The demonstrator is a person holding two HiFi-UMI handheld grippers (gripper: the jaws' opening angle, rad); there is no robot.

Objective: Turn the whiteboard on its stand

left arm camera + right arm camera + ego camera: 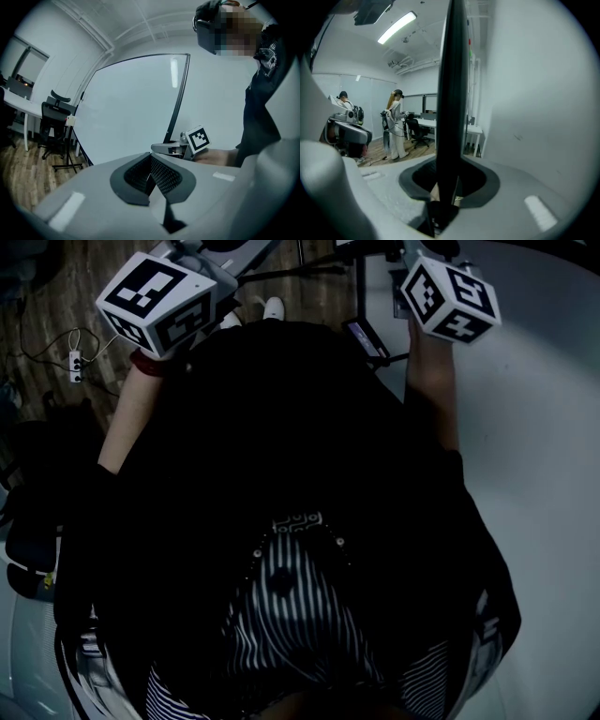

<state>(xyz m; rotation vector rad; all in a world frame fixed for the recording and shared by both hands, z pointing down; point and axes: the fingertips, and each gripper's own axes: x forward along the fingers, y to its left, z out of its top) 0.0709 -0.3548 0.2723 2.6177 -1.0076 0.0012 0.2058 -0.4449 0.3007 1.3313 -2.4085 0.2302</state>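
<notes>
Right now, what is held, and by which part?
Right gripper straddles the whiteboard's black edge frame; pressing contact cannot be told. Left gripper holds nothing.

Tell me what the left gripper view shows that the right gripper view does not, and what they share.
Only the left gripper view: the whiteboard's broad white face, the right gripper at its edge, an office chair. Only the right gripper view: the board's dark frame edge between that gripper's jaws, people standing near desks. Both: the whiteboard and the wooden floor.
</notes>
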